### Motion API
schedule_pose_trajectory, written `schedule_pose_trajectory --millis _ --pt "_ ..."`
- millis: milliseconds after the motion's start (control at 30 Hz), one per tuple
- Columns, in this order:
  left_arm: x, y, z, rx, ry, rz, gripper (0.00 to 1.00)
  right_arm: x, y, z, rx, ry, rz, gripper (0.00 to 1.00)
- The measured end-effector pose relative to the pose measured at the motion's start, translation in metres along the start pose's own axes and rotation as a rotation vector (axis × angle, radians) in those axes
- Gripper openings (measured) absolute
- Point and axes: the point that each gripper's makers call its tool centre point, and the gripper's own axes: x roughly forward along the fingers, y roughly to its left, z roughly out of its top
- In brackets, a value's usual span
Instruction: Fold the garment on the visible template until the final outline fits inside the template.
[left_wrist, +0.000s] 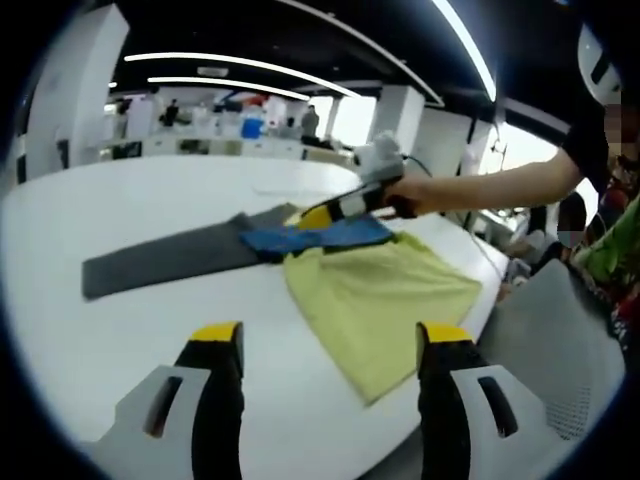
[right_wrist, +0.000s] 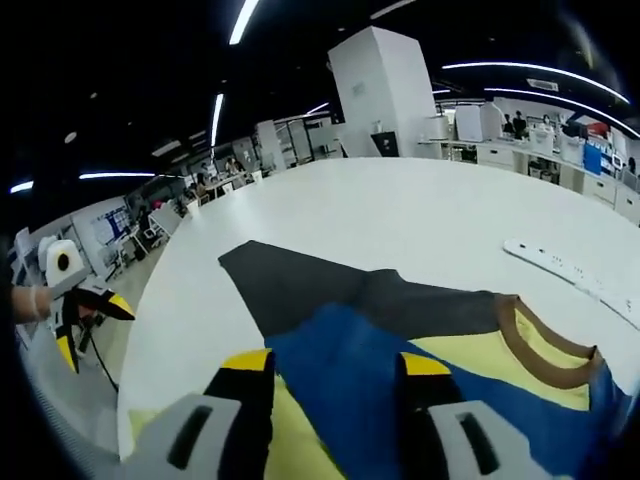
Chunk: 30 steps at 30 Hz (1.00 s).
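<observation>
The fold looks to be in an early stage. The yellow T-shirt (left_wrist: 385, 290), with its blue panel (left_wrist: 325, 236) and brown collar (right_wrist: 540, 345), lies on the white table (left_wrist: 150, 200), partly over the dark grey template (left_wrist: 165, 258).

The right gripper (left_wrist: 318, 214) hovers low over the blue panel near the collar; whether it pinches the cloth cannot be told. The left gripper (left_wrist: 330, 345) stands open and empty, apart from the shirt's near edge.

Next, the right gripper probably needs a firm pinch before the fabric is drawn over the template.
</observation>
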Motion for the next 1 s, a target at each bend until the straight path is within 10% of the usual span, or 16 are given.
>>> schedule_pose_trajectory --millis 467,1000 --pt "0.010 -0.022 0.008 0.004 0.006 -0.009 0.66 -0.075 -0.079 0.001 0.066 -0.042 -0.153 0.41" --pt "0.030 -0.039 0.019 0.030 0.020 -0.059 0.66 -0.153 -0.127 -0.049 0.116 -0.004 -0.327 0.32"
